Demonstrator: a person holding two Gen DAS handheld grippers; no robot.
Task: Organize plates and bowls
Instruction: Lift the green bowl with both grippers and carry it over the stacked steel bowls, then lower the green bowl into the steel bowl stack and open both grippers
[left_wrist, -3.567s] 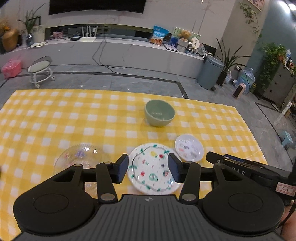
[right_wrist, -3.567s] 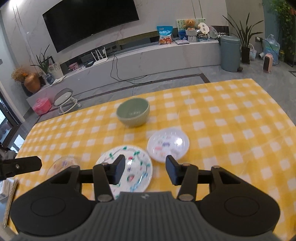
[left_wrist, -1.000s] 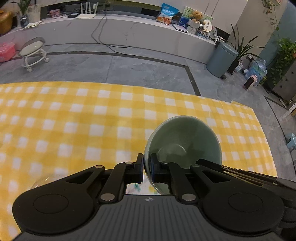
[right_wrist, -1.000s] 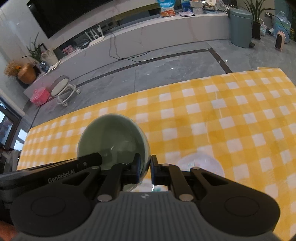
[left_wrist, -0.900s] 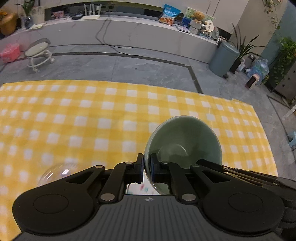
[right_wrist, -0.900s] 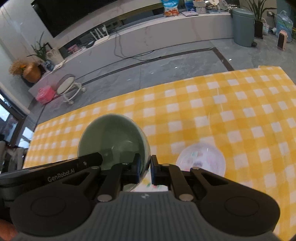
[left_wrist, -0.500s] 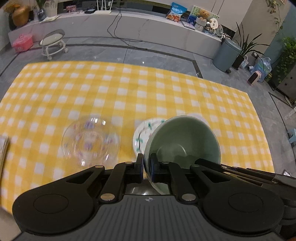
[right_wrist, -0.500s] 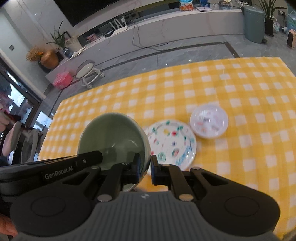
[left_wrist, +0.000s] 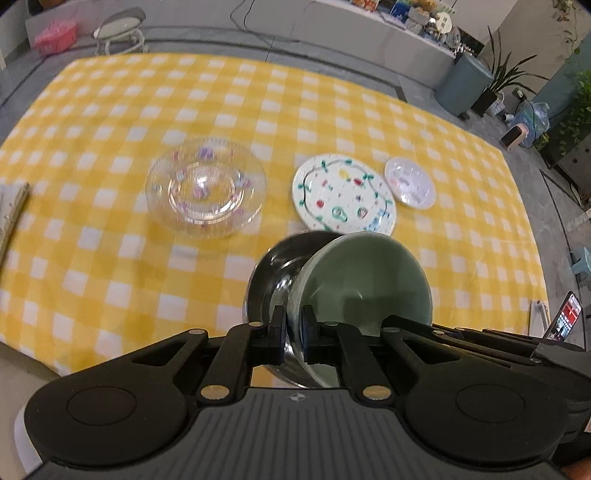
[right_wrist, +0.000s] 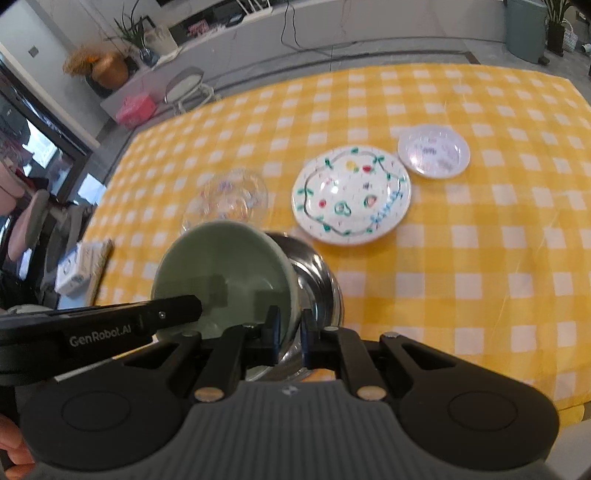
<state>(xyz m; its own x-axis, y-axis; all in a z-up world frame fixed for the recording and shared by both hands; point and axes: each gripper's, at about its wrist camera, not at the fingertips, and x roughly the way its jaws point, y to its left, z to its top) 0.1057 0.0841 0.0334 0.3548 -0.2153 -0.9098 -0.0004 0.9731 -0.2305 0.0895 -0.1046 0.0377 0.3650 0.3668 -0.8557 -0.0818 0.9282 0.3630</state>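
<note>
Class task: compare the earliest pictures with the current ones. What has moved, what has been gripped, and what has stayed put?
The green bowl left the far table: the left gripper and right gripper, open earlier, now clamp its rim, tilted over a metal bowl near the front edge. The glass plate, painted plate and small plate stayed put.

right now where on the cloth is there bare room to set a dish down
Bare cloth runs along the far side, beyond the glass plate, painted plate and small plate. More lies right of the metal bowl, below the small plate. It is crowded near the middle, where the green bowl hangs over the metal bowl close to the painted plate.
</note>
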